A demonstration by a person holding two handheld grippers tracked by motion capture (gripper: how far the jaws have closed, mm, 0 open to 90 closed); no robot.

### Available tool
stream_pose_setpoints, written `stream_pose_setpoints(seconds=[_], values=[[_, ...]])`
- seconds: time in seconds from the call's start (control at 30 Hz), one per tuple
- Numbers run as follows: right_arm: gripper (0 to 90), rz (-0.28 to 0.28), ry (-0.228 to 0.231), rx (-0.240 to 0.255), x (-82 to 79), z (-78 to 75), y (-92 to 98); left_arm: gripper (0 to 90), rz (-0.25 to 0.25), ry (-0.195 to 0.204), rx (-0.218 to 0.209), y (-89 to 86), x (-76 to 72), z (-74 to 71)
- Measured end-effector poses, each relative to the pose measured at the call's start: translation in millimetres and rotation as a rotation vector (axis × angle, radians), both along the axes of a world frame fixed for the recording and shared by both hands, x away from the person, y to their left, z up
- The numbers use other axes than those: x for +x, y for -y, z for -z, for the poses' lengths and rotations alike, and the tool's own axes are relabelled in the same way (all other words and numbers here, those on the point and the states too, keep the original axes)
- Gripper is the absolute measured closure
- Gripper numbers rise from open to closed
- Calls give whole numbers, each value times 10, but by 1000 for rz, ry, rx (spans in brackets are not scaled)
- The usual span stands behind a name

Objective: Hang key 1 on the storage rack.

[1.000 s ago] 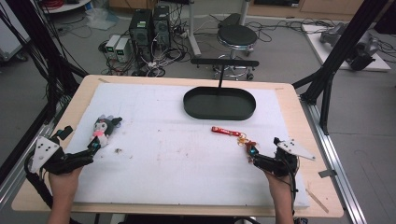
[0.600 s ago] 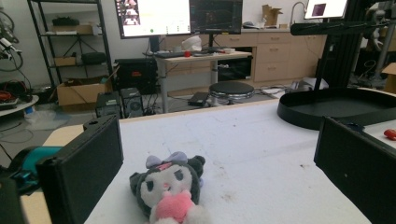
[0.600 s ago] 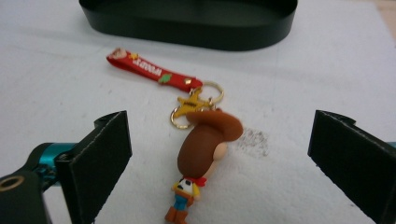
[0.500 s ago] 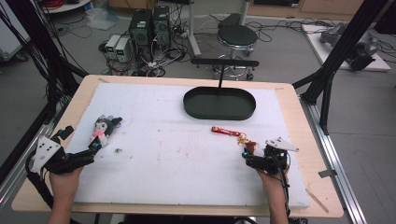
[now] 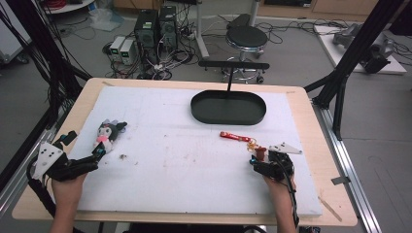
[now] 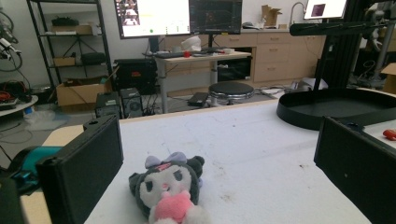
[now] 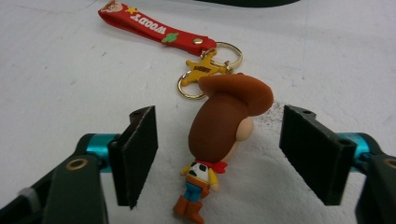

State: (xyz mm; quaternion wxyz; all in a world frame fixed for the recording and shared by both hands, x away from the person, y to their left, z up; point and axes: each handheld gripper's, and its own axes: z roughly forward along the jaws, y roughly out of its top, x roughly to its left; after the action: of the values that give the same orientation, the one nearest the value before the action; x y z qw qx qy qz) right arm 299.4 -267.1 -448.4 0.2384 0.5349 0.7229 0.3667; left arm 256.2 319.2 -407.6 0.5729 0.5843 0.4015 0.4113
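Lying face down on the white mat [image 5: 194, 160], a cowboy figure [image 7: 219, 140] with a brown hat is seen between the spread jaws of the right gripper [image 7: 219, 154], neither jaw touching it. A gold star charm [image 7: 204, 70] and rings are joined to its hat end, and a red strap [image 7: 154, 25] printed WOODY runs away from them across the mat. In the high view the figure [image 5: 261, 153] is found near the right edge of the mat, just ahead of the right gripper [image 5: 265, 165], with the strap [image 5: 234, 136] toward the black oval tray [image 5: 228, 108]. The left gripper [image 5: 92, 158] is held at the mat's left edge, its jaws wide apart, and a small dark plush doll [image 6: 170, 191] with a pink heart is seen lying between them, untouched.
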Motion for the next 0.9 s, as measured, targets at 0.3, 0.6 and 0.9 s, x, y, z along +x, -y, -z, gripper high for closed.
stream_pose_setpoints(seconds=[0.3, 0.6, 0.9], values=[[446, -11, -25, -30, 25, 13, -31, 17, -6, 1, 0, -9, -1, 2], [666, -40, -25, -35, 18, 10, -54, 17, -4, 0, 2, -3, 0, 4], [669, -31, 75, -47, -46, -90, -24, 17, -3, -2, 6, -2, 0, 6]])
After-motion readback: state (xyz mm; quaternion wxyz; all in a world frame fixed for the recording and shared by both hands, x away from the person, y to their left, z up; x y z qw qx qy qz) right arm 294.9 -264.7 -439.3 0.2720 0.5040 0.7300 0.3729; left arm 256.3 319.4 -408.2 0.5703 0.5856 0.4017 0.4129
